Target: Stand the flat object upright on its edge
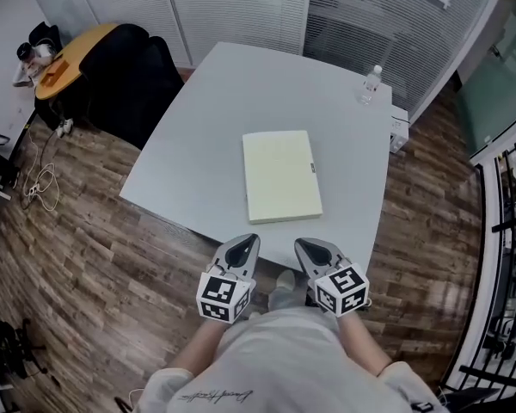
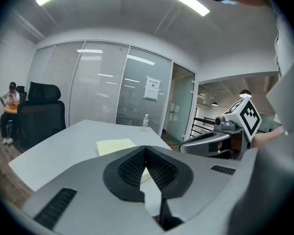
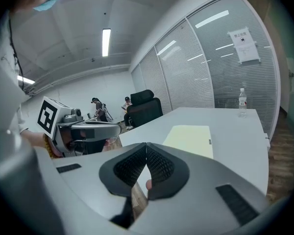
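Note:
A pale yellow flat book [image 1: 281, 175] lies face down on the light grey table [image 1: 198, 136], near its front edge. The same book [image 2: 115, 146] shows beyond the left jaws, and the book [image 3: 190, 138] lies ahead of the right jaws. Both grippers hover side by side short of the table's near edge, close to the person's body. My left gripper [image 1: 249, 241] is shut with nothing in it. My right gripper [image 1: 300, 244] is shut and empty too. In each gripper view the jaws meet tip to tip.
A clear water bottle [image 1: 371, 84] stands at the table's far right corner. A black office chair [image 1: 125, 80] and a round yellow table [image 1: 69, 58] stand at the left. Cables lie on the wooden floor [image 1: 86, 248]. Glass partition walls close the back.

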### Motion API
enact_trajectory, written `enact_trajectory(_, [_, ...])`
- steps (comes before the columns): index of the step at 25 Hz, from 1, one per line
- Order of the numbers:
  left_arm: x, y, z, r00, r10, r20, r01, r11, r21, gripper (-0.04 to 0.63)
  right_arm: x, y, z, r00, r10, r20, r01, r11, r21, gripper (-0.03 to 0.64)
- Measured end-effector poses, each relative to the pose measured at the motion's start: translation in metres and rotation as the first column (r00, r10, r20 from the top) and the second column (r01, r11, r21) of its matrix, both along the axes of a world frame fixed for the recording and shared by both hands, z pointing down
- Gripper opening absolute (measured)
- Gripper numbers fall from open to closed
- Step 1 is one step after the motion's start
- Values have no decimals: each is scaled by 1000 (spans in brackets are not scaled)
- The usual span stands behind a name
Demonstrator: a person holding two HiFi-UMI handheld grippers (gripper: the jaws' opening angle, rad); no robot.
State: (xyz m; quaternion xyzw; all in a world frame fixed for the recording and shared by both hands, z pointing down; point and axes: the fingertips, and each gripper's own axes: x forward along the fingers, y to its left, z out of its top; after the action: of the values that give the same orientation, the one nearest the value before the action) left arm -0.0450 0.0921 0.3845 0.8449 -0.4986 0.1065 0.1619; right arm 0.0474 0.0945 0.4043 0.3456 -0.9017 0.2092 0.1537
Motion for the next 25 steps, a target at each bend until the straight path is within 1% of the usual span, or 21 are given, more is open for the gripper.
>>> enact_trajectory(8, [10, -32, 9, 1000, -29, 10, 29, 999, -27, 11, 12, -40, 5, 999, -31, 10, 32, 999, -11, 25])
enact_trajectory(13, [13, -47, 7, 999, -42, 31, 42, 999, -20, 11, 19, -58, 8, 999, -45, 5, 45, 999, -20, 25])
enact_trajectory(16, [13, -51, 6, 998, -32, 48, 33, 999, -21, 11, 18, -63, 9, 999, -40, 5, 41, 999, -27, 25])
enact_trajectory(22, [5, -62, 5, 999, -11, 45, 13, 999, -32, 12, 9, -76, 10, 1000, -24, 2, 24, 999, -37, 25])
enact_trajectory(25, [-3, -67, 10, 999, 4, 34, -3, 998, -55, 11, 8, -80, 13, 1000, 4, -10, -5, 999, -47, 25])
